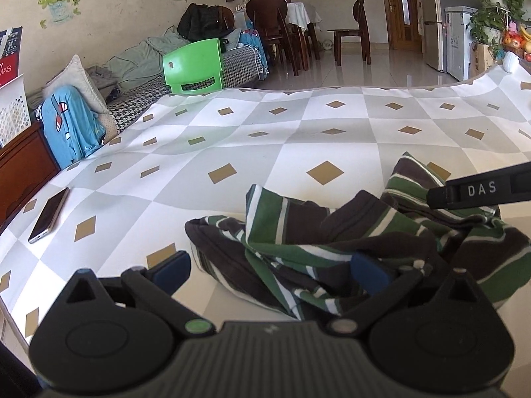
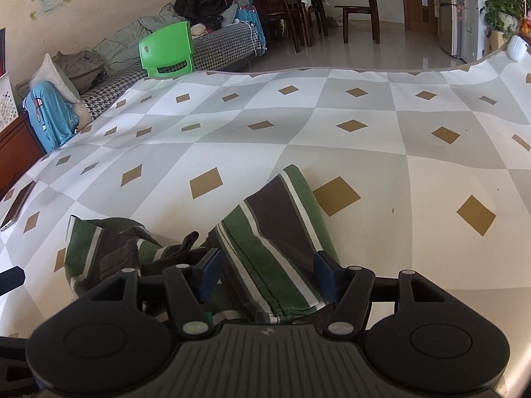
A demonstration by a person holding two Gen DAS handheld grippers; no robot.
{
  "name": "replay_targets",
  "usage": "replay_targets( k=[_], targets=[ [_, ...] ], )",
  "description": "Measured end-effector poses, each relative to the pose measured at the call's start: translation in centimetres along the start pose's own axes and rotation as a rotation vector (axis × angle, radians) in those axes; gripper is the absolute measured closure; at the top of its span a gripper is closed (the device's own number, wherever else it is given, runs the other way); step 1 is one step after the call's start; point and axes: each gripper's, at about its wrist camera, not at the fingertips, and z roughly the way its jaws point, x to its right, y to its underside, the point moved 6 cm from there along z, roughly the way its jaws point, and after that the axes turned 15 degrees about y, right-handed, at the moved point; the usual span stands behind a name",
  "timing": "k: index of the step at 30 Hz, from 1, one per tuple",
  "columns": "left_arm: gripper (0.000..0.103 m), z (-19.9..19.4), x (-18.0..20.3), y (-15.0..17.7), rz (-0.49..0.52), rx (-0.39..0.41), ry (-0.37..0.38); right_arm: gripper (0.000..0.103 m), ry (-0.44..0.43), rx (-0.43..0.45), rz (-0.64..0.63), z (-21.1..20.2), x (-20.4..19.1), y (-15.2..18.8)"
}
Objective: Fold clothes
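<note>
The left claw [image 1: 270, 273] is spread wide at the near edge of the crumpled green, brown and white striped garment [image 1: 348, 235], its right pad against the cloth and nothing pinched. The right claw [image 2: 267, 273] is also spread, with a flat striped panel of the garment lying between its pads. The garment sits near on the checked surface [image 1: 265, 139]; a phone [image 1: 49, 215] lies far left, a green chair [image 1: 194, 66] beyond the far edge
</note>
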Motion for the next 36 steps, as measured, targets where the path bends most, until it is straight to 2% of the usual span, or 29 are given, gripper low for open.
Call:
replay_targets(
  k=[5, 8, 10, 12, 13, 16, 22, 29, 36],
  targets=[
    [0.000, 2.2, 0.5, 1.3, 0.029, -0.054, 0.007, 0.045, 0.010, -0.068, 0.035, 1.4, -0.1, 0.8],
    [0.000, 2.8, 0.5, 1.7, 0.034, -0.068, 0.008, 0.062, 0.009, -0.087, 0.085, 1.5, 0.4, 0.8],
    [0.000, 3.0, 0.5, 1.9, 0.036, -0.076, 0.005, 0.079, 0.012, -0.090, 0.113, 1.5, 0.7, 0.7],
    [0.000, 3.0, 0.4, 2.1, 0.037, -0.083, -0.002, 0.091, 0.022, -0.091, 0.131, 1.3, 1.1, 0.7],
    [0.000, 3.0, 0.4, 2.1, 0.036, -0.084, -0.004, 0.092, 0.027, -0.092, 0.137, 1.3, 1.3, 0.7],
    [0.000, 2.9, 0.3, 2.3, 0.040, -0.088, -0.010, 0.095, 0.046, -0.085, 0.141, 1.0, 1.7, 0.7],
    [0.000, 2.7, -0.3, 2.7, 0.038, -0.101, -0.035, 0.096, 0.148, -0.031, 0.176, -0.1, 3.6, 0.1],
    [0.000, 3.1, -2.3, 3.6, -0.074, -0.166, -0.040, 0.096, 0.317, -0.028, 0.296, -0.8, 8.5, 0.2],
    [0.000, 3.0, -2.8, 3.7, -0.082, -0.173, -0.067, 0.096, 0.445, -0.025, 0.364, -1.8, 12.1, 0.6]
  ],
)
